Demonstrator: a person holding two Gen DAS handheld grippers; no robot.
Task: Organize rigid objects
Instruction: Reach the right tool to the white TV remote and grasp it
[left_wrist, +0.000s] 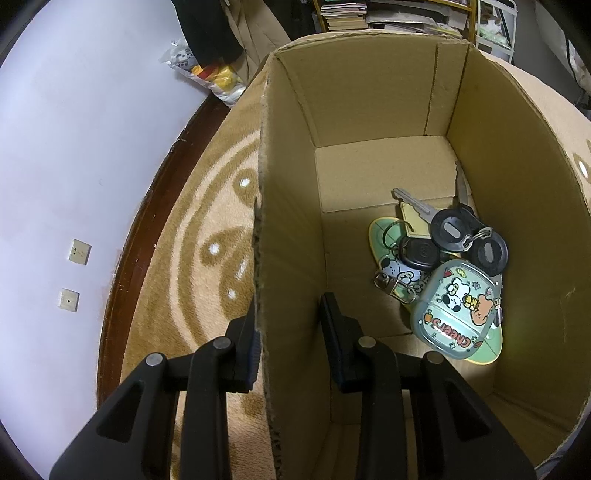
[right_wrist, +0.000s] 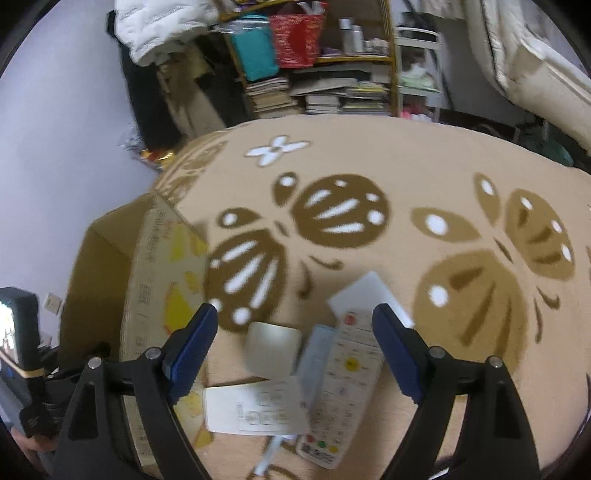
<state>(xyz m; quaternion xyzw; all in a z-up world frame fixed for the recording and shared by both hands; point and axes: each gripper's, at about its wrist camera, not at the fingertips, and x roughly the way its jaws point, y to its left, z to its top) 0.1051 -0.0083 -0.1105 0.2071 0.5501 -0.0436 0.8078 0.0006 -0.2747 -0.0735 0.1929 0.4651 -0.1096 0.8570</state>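
Observation:
A cardboard box stands on a tan patterned carpet. In it lie a bunch of black-headed keys, a green card with a cartoon dog and a clear "Cheers" case. My left gripper straddles the box's left wall, one finger outside and one inside, with a gap to the inner finger. My right gripper is open above a white remote, a slim pale remote, a square white box, a white labelled box and a white card. The box also shows in the right wrist view.
A white wall with two sockets and a dark wood skirting run left of the carpet. Shelves with stacked books, bags and bedding stand beyond the carpet's far edge. A snack bag lies by the wall.

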